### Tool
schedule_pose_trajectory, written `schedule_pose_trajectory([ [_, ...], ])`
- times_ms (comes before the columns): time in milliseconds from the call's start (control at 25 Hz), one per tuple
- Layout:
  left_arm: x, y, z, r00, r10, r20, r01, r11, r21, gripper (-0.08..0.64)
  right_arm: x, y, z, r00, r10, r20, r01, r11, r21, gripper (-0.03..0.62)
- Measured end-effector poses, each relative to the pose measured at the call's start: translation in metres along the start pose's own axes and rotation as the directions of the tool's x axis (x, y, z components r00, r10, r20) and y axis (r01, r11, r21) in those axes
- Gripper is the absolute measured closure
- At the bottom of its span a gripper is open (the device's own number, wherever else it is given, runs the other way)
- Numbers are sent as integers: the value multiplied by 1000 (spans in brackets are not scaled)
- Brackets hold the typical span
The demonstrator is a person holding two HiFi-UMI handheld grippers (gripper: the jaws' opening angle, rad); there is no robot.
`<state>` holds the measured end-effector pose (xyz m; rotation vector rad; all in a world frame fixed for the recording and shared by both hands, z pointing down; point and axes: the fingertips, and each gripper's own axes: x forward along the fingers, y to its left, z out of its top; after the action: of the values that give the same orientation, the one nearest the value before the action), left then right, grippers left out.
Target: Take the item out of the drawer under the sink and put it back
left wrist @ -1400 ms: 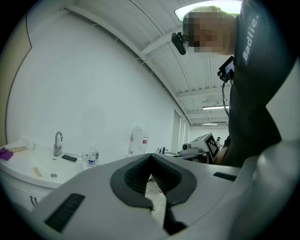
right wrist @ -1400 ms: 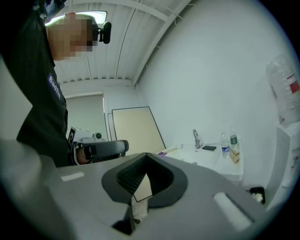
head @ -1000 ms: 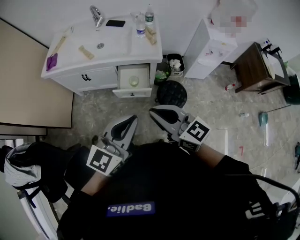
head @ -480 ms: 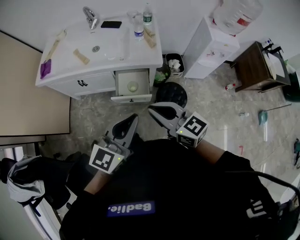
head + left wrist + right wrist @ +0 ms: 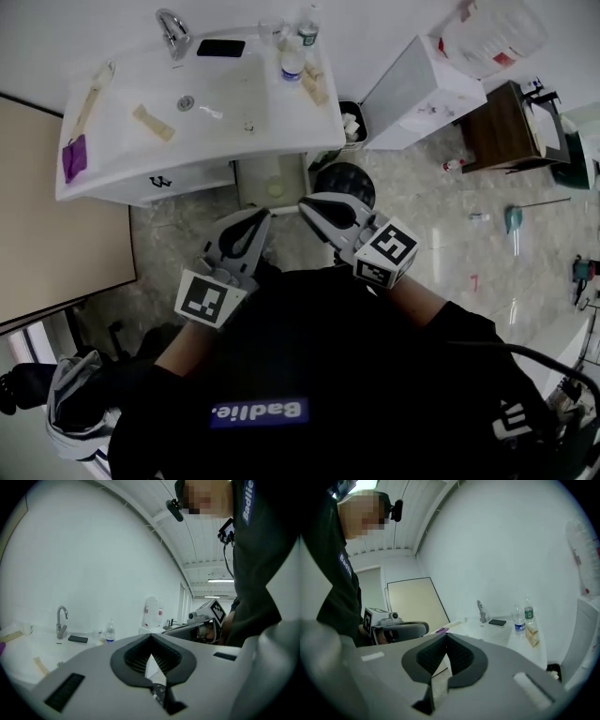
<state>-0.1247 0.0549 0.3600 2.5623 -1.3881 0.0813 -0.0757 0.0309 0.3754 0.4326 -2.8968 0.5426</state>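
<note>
Black sleeves and chest fill the six o'clock half of the head view. Just beyond them my left gripper (image 5: 255, 225) lies at eleven o'clock and my right gripper (image 5: 314, 206) at one o'clock. Both point toward twelve, near each other but apart.

Left gripper: jaws clenched, the left pads (image 5: 136, 656) meet at their tips with nothing between them. Right gripper: jaws likewise closed tip to tip, the right pads (image 5: 459, 656) bare, nothing held.

At twelve o'clock, just past both tips, the drawer (image 5: 255, 180) stands open from the white vanity (image 5: 187, 178), partly tucked under the countertop edge. The item (image 5: 275, 189), a pale round thing, lies inside the drawer, and neither gripper touches it. I cannot tell what it is. A round black object (image 5: 343, 183) stands on the floor just beside the drawer, at its three o'clock.

On the countertop, the sink basin (image 5: 225, 94) sits centrally. The faucet (image 5: 172, 28) is at its eleven o'clock, with a black phone (image 5: 221, 48) just beside the faucet at three o'clock. Two clear bottles (image 5: 293, 58) stand at the basin's one o'clock. A purple object (image 5: 73, 157) rests near the counter's nine o'clock edge.

Farther out, at two o'clock of the vanity, stands a white cabinet (image 5: 412, 89) bearing a water jug (image 5: 492, 37). A brown table (image 5: 497, 131) stands at the cabinet's three o'clock.
</note>
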Motion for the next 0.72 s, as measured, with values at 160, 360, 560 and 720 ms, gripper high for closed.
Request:
schedule_pose_trajectory([
  [160,18,27,-9,999,6,-44,-6,1000,-6,554,12,-18,3,1000,-27,-16,27,1000,6,591],
  [360,56,48,-45,989,26,-145,-25,1000,8,554,4,-56,6,999,-49,-12,50,998,28,591],
  [560,96,78,-118,946,101,-309,-98,995,26,554,-15,-94,9,997,-70,-19,71,996,54,591],
  [720,123,92,-167,909,110,-403,-104,994,37,554,-34,-118,-1,994,-91,-56,95,993,72,591],
])
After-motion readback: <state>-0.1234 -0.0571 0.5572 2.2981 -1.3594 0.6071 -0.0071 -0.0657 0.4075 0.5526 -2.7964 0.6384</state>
